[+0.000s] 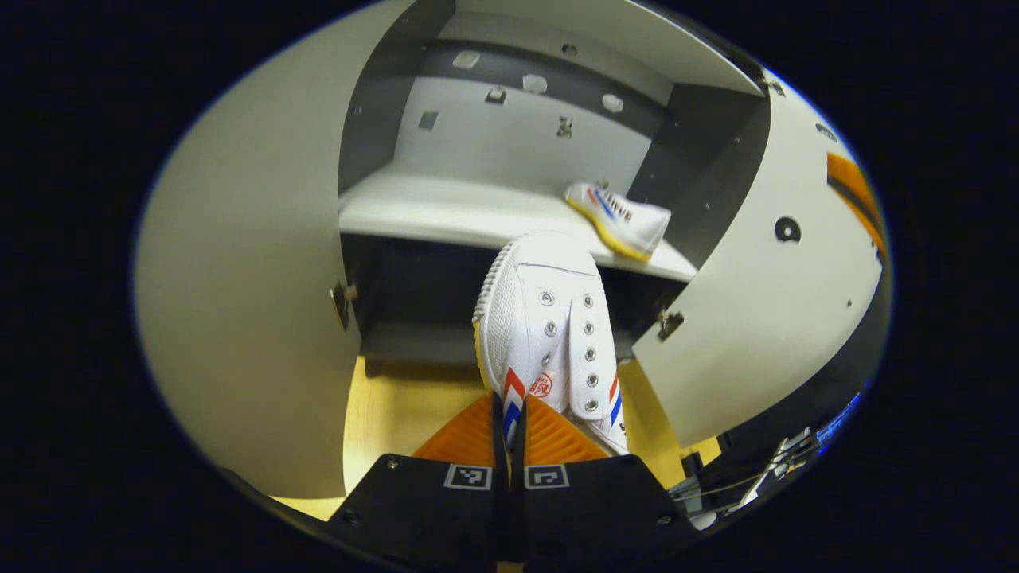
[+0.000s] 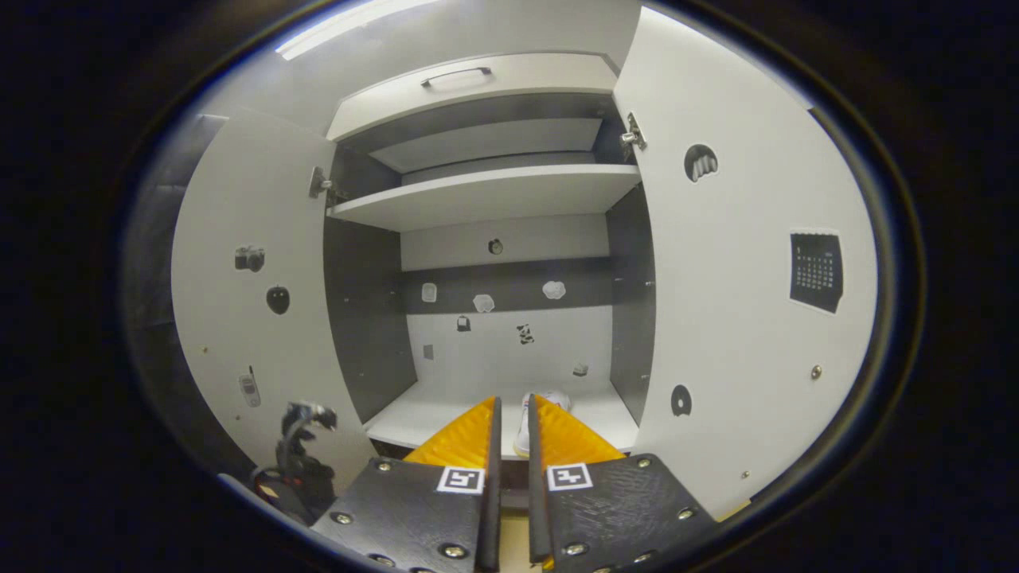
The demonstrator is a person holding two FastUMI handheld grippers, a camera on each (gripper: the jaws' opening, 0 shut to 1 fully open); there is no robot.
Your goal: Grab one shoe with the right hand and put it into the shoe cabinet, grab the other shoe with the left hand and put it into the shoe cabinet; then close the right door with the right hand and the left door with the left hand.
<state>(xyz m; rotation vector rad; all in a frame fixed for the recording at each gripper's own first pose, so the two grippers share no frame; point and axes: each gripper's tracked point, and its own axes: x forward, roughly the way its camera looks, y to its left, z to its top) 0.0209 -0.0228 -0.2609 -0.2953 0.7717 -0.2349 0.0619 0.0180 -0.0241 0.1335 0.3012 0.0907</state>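
In the left gripper view, my left gripper is shut on the side of a white canvas shoe with red and blue stripes. The shoe's toe points at the open shoe cabinet and sits just below the front edge of the lower shelf. A second matching shoe lies on that shelf at the right, by the side wall. In the right gripper view, my right gripper is back from the cabinet, shut with a narrow slit and holding nothing. Through that slit the shelved shoe shows on the lower shelf.
Both cabinet doors stand open: the left door and the right door. An upper shelf and a drawer front sit above. Wooden floor lies below the cabinet. A dark device shows low on the left.
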